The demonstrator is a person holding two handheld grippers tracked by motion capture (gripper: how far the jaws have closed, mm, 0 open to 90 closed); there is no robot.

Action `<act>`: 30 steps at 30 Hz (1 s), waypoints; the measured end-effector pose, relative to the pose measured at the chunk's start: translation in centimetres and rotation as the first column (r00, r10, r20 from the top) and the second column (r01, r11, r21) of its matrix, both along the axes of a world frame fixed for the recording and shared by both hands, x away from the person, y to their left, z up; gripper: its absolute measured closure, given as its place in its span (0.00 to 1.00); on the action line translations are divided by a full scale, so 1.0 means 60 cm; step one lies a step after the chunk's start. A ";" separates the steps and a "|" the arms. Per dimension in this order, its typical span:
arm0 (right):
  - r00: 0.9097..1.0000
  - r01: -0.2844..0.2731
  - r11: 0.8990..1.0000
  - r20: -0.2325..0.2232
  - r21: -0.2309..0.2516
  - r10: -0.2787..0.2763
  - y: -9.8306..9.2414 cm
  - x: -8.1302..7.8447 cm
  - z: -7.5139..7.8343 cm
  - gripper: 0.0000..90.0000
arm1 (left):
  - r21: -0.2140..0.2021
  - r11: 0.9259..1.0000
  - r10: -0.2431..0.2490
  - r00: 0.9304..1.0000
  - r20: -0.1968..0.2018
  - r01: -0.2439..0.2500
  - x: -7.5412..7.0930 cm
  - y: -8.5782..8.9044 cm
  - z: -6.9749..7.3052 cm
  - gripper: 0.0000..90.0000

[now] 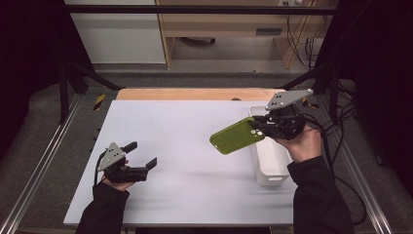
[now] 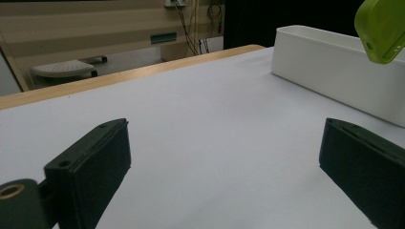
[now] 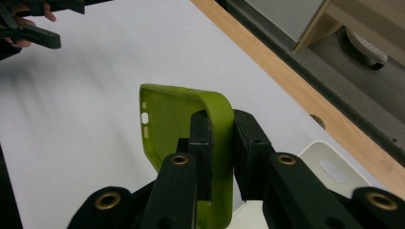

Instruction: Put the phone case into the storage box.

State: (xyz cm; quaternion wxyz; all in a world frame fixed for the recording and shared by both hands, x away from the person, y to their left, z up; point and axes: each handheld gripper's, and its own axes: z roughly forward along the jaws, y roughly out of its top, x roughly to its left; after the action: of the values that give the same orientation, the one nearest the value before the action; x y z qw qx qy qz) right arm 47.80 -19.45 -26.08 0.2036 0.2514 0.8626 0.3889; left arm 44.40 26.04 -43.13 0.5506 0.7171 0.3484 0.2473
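From the high view, the right gripper (image 1: 258,127) held a green phone case (image 1: 237,136) in the air at the right of the white table (image 1: 185,146), just left of the white bin (image 1: 271,168), while the left gripper (image 1: 142,155) sat low at the near left with its jaws apart and nothing between them. The left gripper view added what lay ahead of those spread jaws: bare table, the bin's long wall (image 2: 334,71) at far right and a corner of the case (image 2: 382,28) above it. The right gripper view showed the grasp itself, both jaws clenched on one side wall of the case (image 3: 217,138), its hollow side facing left
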 end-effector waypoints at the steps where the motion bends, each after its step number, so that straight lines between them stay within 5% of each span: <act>1: 1.000 -0.001 1.000 0.005 -0.008 0.001 -0.001 0.000 0.001 0.88 | -0.001 1.000 0.003 1.000 -0.001 -0.003 -0.001 0.001 -0.001 0.04; 30: 0.992 0.063 0.995 0.114 -0.083 -0.054 -0.036 0.017 0.029 0.88 | 0.024 0.999 0.034 0.999 -0.018 -0.033 -0.003 0.022 -0.016 0.04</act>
State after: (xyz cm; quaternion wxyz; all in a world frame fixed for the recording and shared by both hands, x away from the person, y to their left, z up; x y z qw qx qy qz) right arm 48.84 -21.64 -24.34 0.2733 0.2455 0.8582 0.3585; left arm 44.20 27.34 -44.09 0.5347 0.7198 0.3627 0.2539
